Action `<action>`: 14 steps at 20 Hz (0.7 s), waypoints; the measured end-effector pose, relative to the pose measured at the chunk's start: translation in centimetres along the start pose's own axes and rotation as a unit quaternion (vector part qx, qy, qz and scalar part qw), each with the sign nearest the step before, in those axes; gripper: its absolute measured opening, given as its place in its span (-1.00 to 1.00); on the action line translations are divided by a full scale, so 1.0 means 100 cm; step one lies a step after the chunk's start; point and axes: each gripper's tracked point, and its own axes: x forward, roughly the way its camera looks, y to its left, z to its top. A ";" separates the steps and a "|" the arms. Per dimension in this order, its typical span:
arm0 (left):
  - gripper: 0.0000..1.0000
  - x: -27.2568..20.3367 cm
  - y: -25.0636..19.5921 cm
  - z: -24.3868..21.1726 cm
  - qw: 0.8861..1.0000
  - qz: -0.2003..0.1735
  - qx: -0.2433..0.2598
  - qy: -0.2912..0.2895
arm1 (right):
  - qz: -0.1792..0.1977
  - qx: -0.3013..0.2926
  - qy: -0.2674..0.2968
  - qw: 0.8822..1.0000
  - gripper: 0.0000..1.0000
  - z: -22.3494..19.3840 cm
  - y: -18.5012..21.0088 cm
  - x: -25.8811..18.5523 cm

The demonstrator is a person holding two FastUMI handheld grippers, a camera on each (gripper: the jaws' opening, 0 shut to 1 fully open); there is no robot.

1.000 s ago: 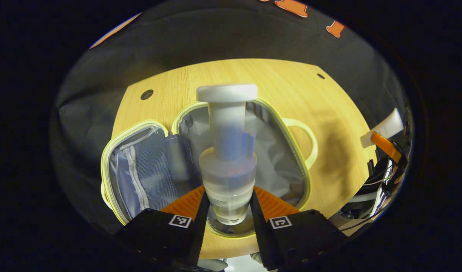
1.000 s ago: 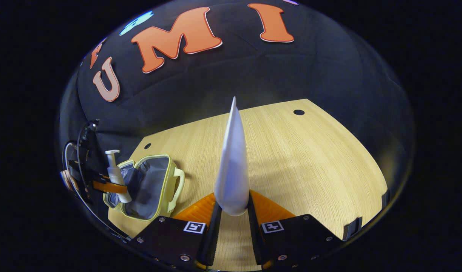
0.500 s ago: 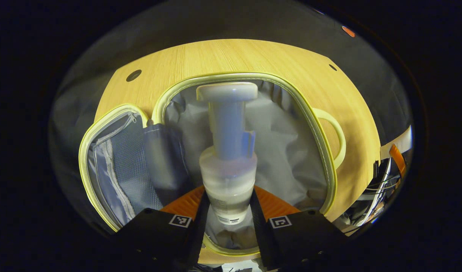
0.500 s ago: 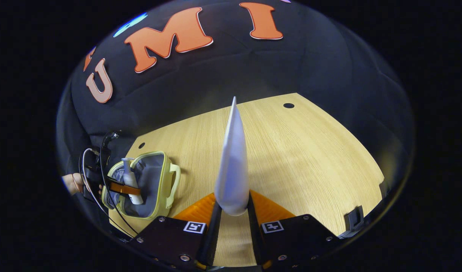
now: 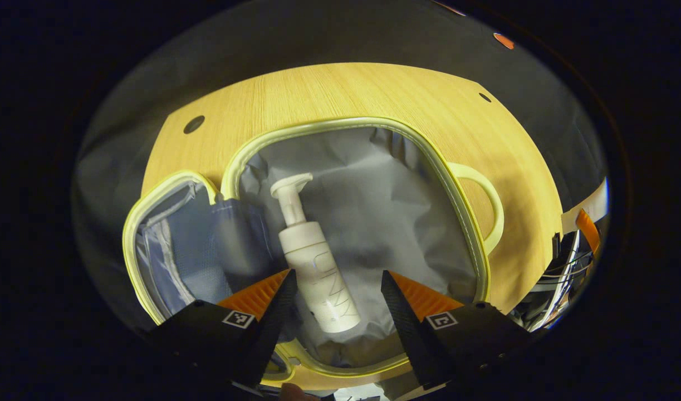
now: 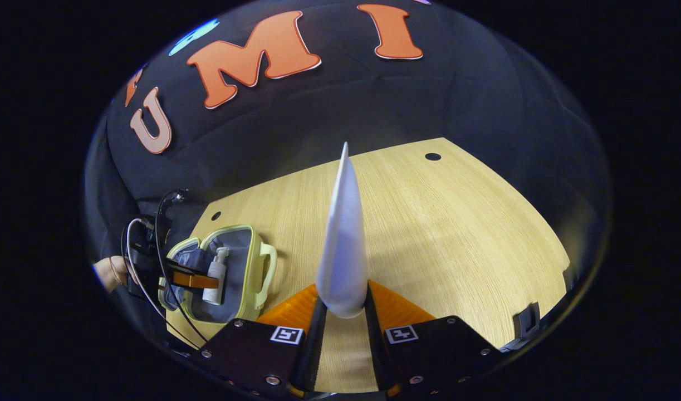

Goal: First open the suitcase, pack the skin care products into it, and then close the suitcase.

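The small yellow-trimmed suitcase (image 5: 368,123) lies open on the wooden table, its grey lining showing. A white pump bottle (image 5: 316,270) lies on its side inside the main compartment, pump head pointing away. My left gripper (image 5: 336,289) hovers open just above the bottle, a finger on each side, not touching it. In the right gripper view, my right gripper (image 6: 341,305) is shut on a white tube (image 6: 343,234) that stands up between its fingers, over the table to the right of the suitcase (image 6: 251,262). The left gripper (image 6: 192,280) and bottle (image 6: 216,275) appear there too.
The suitcase lid (image 5: 167,245) with a mesh pocket lies flat at the left. A handle (image 5: 485,206) sticks out on the suitcase's right side. The wooden table (image 6: 457,234) stretches bare to the right. A person's hand (image 6: 109,273) holds the left gripper.
My left gripper opened and let go of the pump bottle, which now lies inside the suitcase. The right gripper has barely moved, still holding the tube.
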 end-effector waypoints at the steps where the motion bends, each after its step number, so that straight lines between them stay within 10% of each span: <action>1: 0.92 -0.007 0.001 0.003 1.000 0.010 0.002 -0.012 | 0.003 -0.004 -0.001 1.000 -0.20 0.002 0.003 -0.002; 7: 0.91 -0.073 0.003 0.023 0.990 0.042 0.025 -0.135 | 0.041 -0.043 -0.012 0.998 -0.20 0.029 0.049 -0.012; 14: 0.89 -0.188 0.038 0.028 0.950 0.120 -0.006 -0.287 | 0.116 -0.113 0.011 0.987 -0.21 0.044 0.154 -0.015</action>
